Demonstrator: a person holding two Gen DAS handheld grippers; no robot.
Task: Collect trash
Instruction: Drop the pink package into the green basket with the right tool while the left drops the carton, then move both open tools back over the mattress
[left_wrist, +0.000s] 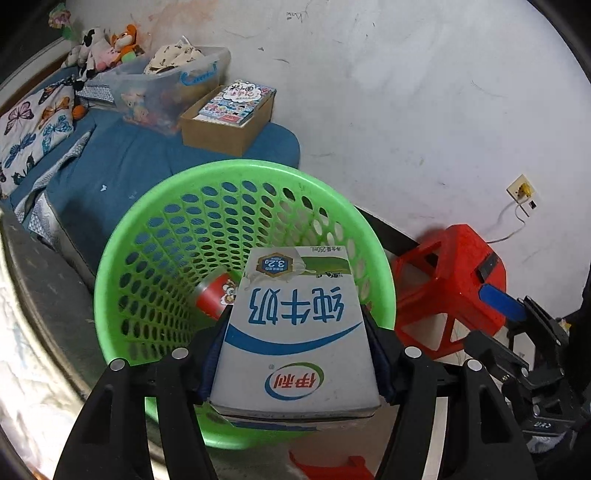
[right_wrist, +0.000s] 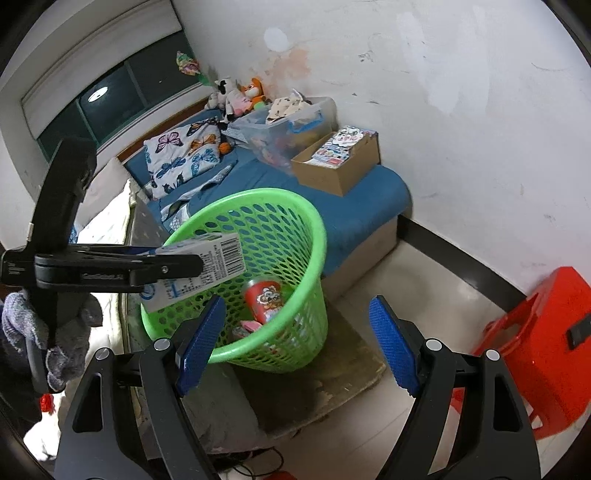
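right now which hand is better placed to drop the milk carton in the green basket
Left. The left gripper already holds the milk carton over the green basket; the right gripper is open and empty, set back from it.

Home bedroom, blue-sheeted bed, butterfly pillow, stuffed toys, scuffed white wall

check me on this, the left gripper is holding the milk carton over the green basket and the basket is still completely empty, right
Not quite. The left gripper does hold the milk carton over the green basket, but the basket is not empty: a red can and some pink scraps already lie at its bottom. The right wrist view shows this best.
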